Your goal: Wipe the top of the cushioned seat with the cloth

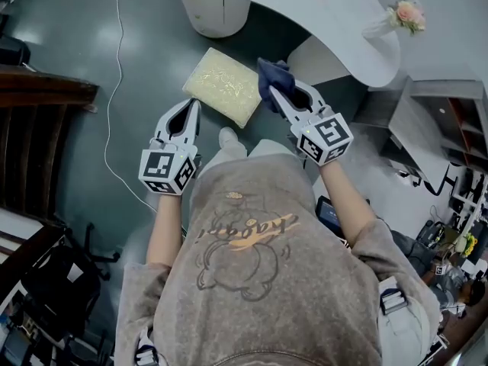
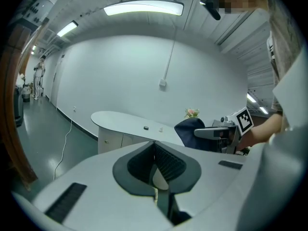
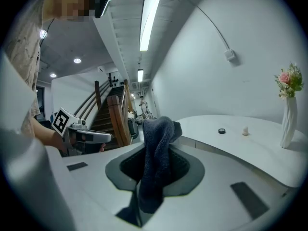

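Observation:
The cushioned seat point(image 1: 221, 85) is a pale yellow square pad low on the floor, ahead of the person's feet. A dark blue cloth point(image 1: 273, 75) hangs over its right corner, and my right gripper point(image 1: 277, 97) is shut on it. In the right gripper view the cloth point(image 3: 156, 153) drapes out from between the jaws. My left gripper point(image 1: 194, 107) hovers beside the seat's near left edge, its jaws shut on nothing. The left gripper view shows its pads point(image 2: 155, 146) pressed together, with the right gripper point(image 2: 221, 133) and the cloth point(image 2: 190, 129) beyond.
A white curved counter point(image 1: 305, 6) stands just behind the seat, with a vase of flowers point(image 1: 396, 17) at its right end. A white cable point(image 1: 110, 90) runs along the grey floor at left, near a wooden staircase point(image 1: 38, 128). Shelving point(image 1: 450, 136) stands at right.

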